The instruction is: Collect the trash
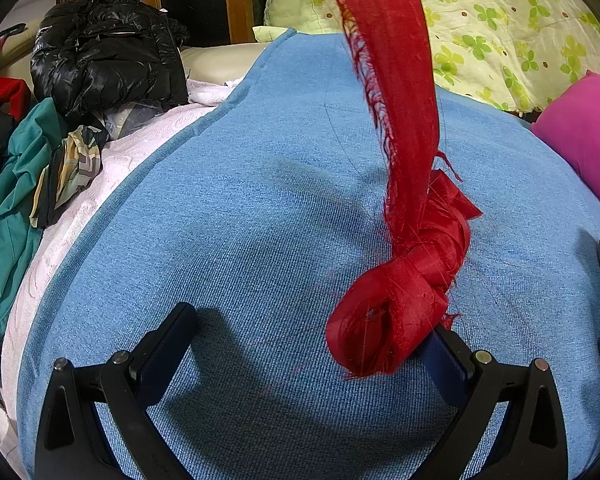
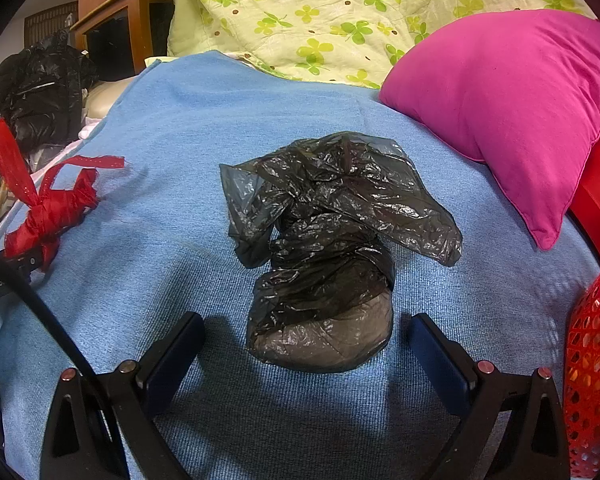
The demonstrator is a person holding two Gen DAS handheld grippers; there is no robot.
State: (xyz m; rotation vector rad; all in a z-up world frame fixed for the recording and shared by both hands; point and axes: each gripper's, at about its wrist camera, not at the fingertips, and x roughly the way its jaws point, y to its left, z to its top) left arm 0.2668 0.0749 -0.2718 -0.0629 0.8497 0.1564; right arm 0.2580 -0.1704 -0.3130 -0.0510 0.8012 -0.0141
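Note:
A knotted red ribbon [image 1: 400, 216] lies on the blue denim cloth [image 1: 240, 220], its knot against the right finger of my left gripper [image 1: 312, 332], which is open and holds nothing. The ribbon's long tail rises out of the top of the left wrist view. In the right wrist view the ribbon [image 2: 48, 208] sits at the far left by the left gripper's body. A crumpled black plastic bag [image 2: 324, 252] lies on the cloth [image 2: 148, 160] straight ahead of my right gripper [image 2: 306, 340], which is open with its fingers on either side of the bag's near end.
A pink pillow [image 2: 512, 108] lies at the right. A red mesh basket [image 2: 592, 368] stands at the right edge. A green clover quilt [image 2: 340, 12] lies behind. A black jacket [image 1: 104, 52] and teal clothes [image 1: 12, 208] lie at the left.

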